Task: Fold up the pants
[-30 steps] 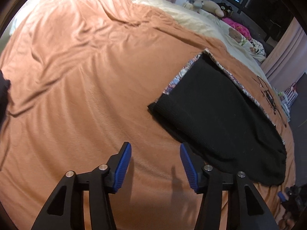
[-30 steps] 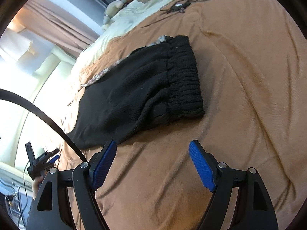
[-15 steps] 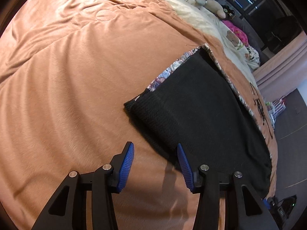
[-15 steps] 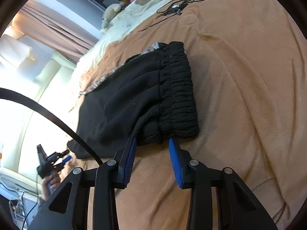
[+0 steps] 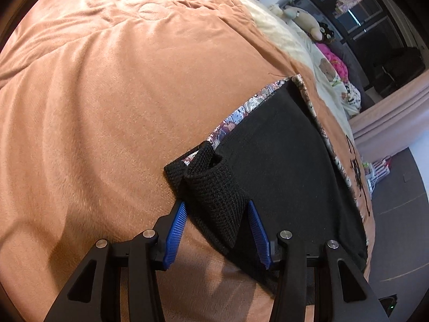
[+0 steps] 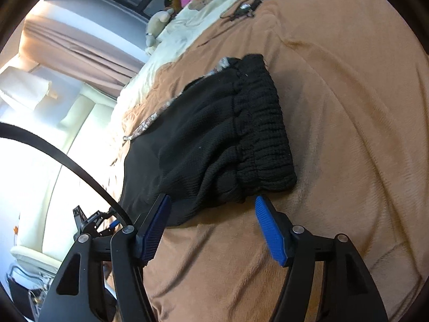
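Black knit pants (image 5: 281, 166) lie folded on an orange bedspread (image 5: 107, 94), with a patterned cloth (image 5: 236, 115) under their far edge. My left gripper (image 5: 217, 222) straddles the ribbed leg cuff (image 5: 211, 190), which is bunched up between the blue pads; the jaws stand apart and are not clamped. In the right wrist view the pants (image 6: 203, 139) show their elastic waistband (image 6: 262, 134) on the right. My right gripper (image 6: 211, 214) is open, just short of the waistband's near corner, touching nothing.
Stuffed toys (image 5: 303, 18) and a cream blanket (image 5: 284, 37) lie at the far end of the bed. A black cable with a small device (image 6: 244, 6) lies on the bedspread beyond the pants. A black strap (image 6: 53, 150) crosses the right wrist view.
My left gripper has moved forward onto the leg cuff, which now bunches up between its pads. My right gripper has opened wider again and sits closer to the waistband end.
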Available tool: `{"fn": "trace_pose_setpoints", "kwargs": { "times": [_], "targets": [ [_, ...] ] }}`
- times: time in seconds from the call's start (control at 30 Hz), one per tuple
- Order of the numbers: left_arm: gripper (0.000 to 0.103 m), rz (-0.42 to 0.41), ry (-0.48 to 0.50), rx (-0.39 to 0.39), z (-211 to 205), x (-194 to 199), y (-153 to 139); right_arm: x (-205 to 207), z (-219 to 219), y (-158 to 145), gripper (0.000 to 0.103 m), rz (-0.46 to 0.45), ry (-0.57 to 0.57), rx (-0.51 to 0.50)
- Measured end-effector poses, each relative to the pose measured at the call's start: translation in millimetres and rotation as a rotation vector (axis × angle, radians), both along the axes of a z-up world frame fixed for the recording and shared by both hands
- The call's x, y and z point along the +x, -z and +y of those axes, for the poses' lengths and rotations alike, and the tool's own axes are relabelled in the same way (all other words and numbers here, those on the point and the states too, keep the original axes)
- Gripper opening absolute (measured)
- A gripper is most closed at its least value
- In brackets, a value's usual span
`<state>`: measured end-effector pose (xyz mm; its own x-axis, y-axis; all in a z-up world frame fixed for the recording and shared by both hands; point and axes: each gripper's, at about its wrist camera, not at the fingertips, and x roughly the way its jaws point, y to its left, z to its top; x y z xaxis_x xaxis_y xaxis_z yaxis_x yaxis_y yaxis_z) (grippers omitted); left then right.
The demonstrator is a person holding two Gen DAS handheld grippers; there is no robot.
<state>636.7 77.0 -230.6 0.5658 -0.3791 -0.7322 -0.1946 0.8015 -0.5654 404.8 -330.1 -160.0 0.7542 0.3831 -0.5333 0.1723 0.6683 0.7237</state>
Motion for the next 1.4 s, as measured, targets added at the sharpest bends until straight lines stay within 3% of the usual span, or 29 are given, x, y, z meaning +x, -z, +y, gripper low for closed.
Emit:
{"fn": "trace_pose_setpoints", "kwargs": {
  "times": [0.07,0.17,0.3,0.37,0.4,0.43,0.47,0.67,1.0,1.4],
  "targets": [
    [0.050,0.002,-0.011,-0.014,-2.7,-4.9,1.1,2.5,-1.3,6.5,0.065,0.010,0.026,0.000],
    [0.049,-0.009,0.006,0.044,-8.9,-3.9,0.3,9.2,-4.5,18.7,0.064,0.013,0.060,0.039],
    [0.043,0.002,-0.017,0.034,-4.0,8.5,0.6,15.2,-2.2,22.0,0.064,-0.015,0.090,0.037],
    [0.020,0.006,-0.029,0.069,-4.1,13.4,0.8,20.0,0.4,20.8,0.061,-0.022,0.098,0.023],
    [0.014,0.005,-0.039,0.079,-5.0,14.5,1.0,21.4,2.0,20.5,0.057,-0.023,0.102,0.019],
    [0.008,0.002,-0.041,0.075,-4.6,14.4,1.2,24.4,2.8,19.8,0.044,-0.021,0.104,0.014],
    [0.007,-0.004,-0.046,0.082,-4.8,13.3,-0.5,26.3,3.1,19.5,0.032,-0.021,0.098,0.016],
    [0.006,-0.059,-0.066,0.098,0.0,0.5,-27.0,23.6,5.4,0.1,0.017,-0.071,0.095,-0.025],
    [0.005,-0.093,-0.083,0.112,19.7,-34.9,-76.4,11.3,18.5,-24.6,0.014,-0.084,0.055,-0.040],
    [0.005,-0.082,-0.124,0.143,57.5,-135.5,-97.5,-25.5,24.0,-33.8,0.014,-0.054,-0.029,-0.045]
  ]
}}
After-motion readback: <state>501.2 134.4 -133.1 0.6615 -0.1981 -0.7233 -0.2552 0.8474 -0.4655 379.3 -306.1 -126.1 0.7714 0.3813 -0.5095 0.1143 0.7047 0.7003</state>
